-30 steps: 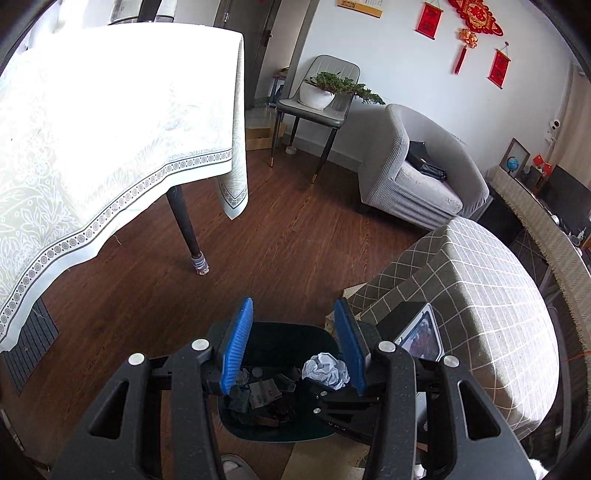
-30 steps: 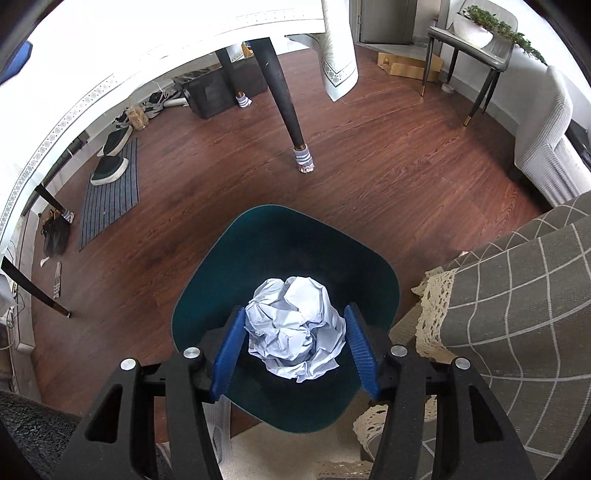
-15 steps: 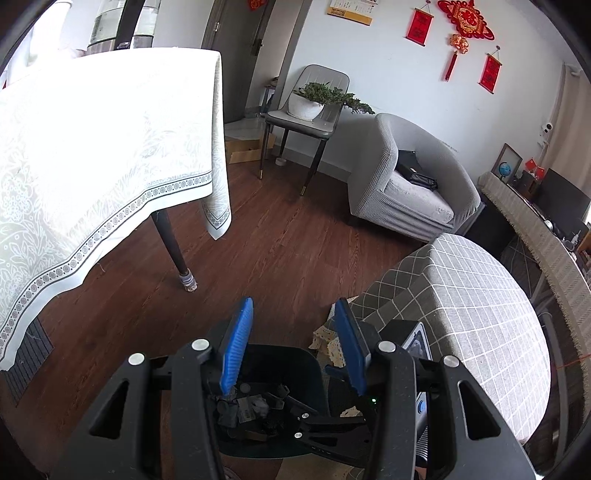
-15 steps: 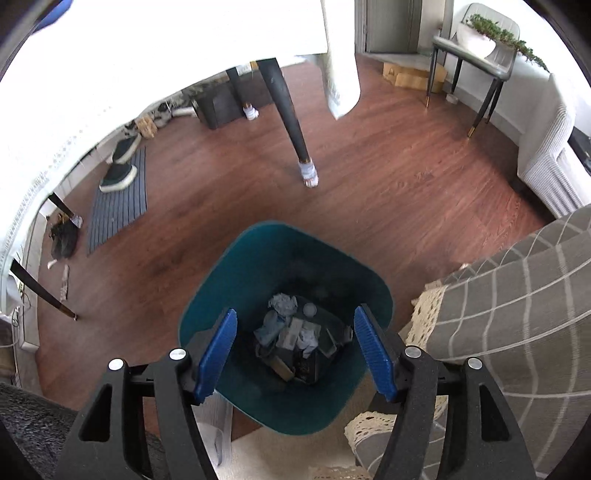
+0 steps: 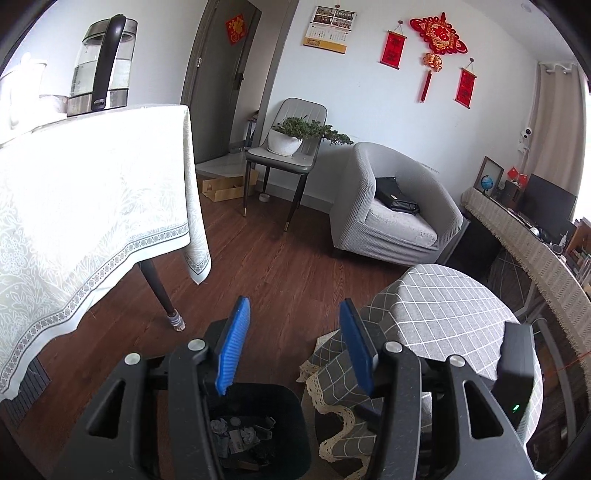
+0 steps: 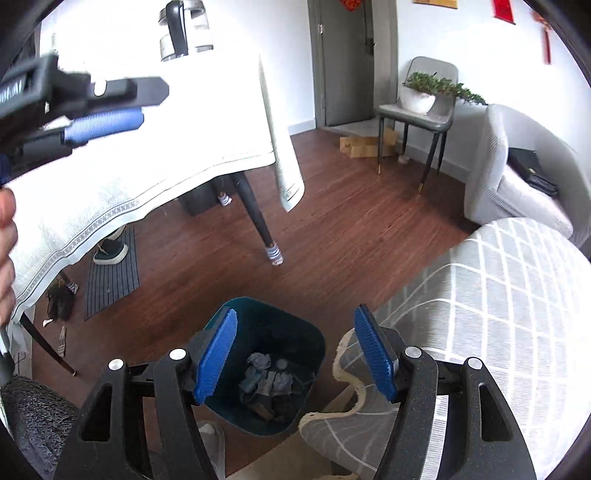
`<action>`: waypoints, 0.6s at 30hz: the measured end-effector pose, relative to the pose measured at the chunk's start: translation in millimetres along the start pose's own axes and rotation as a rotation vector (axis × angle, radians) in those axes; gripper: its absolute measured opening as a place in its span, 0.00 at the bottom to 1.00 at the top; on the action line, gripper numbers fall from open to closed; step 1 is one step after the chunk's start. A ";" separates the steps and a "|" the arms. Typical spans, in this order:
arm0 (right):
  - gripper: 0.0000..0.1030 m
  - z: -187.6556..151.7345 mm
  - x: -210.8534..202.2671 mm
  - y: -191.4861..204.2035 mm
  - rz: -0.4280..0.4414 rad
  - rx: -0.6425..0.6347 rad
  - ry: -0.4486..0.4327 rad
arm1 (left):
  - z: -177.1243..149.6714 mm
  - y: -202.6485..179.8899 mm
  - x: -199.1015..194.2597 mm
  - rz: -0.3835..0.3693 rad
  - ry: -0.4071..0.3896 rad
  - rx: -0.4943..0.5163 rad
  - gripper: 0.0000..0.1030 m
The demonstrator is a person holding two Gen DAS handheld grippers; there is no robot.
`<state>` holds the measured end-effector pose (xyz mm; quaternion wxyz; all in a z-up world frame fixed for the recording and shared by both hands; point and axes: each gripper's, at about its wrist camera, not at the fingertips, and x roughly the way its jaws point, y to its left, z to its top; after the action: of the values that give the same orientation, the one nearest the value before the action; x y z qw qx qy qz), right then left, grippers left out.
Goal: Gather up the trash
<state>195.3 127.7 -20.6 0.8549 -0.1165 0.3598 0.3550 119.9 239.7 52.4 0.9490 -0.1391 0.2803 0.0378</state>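
Standing on the wooden floor (image 6: 354, 236), the teal trash bin (image 6: 295, 332) sits just beside a round stool draped in a gray checked cloth (image 6: 509, 317). Crumpled paper and other scraps (image 6: 266, 380) lie at the bin's bottom. In the right wrist view the whole bin opening shows between the blue pads of the right gripper (image 6: 295, 354), whose jaws are spread wide with nothing between them; the gripper hangs above the bin. In the left wrist view only part of the bin (image 5: 291, 435) appears, low in the frame and partly hidden by the left gripper (image 5: 293, 347), which is likewise spread apart and empty, with trash scraps (image 5: 240, 435) visible inside.

Only the right wrist view shows the left gripper from outside (image 6: 103, 122), blurred at upper left over the white tablecloth (image 6: 155, 162), together with part of a hand (image 6: 5, 258) at the left edge, a dark mat (image 6: 114, 273) and a shoe (image 6: 110, 253) under the table. Only the left wrist view shows the red wall ornaments (image 5: 437, 35), a calendar (image 5: 330, 29), and a long sideboard (image 5: 532, 251) carrying a dark screen (image 5: 550, 206). Both views include the kettle (image 5: 103, 66) on the table, a gray chair holding a potted plant (image 5: 295, 136), and a gray armchair (image 5: 395, 206).
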 end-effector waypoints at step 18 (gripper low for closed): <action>0.91 -82.0 -165.3 -56.3 -0.258 0.134 -0.221 | -80.2 -37.4 -89.5 0.170 -0.070 0.107 0.96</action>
<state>109.7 -36.6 33.1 0.9335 -0.0649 0.2685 0.2285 8.5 181.5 45.5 0.9576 -0.0626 0.2595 0.1082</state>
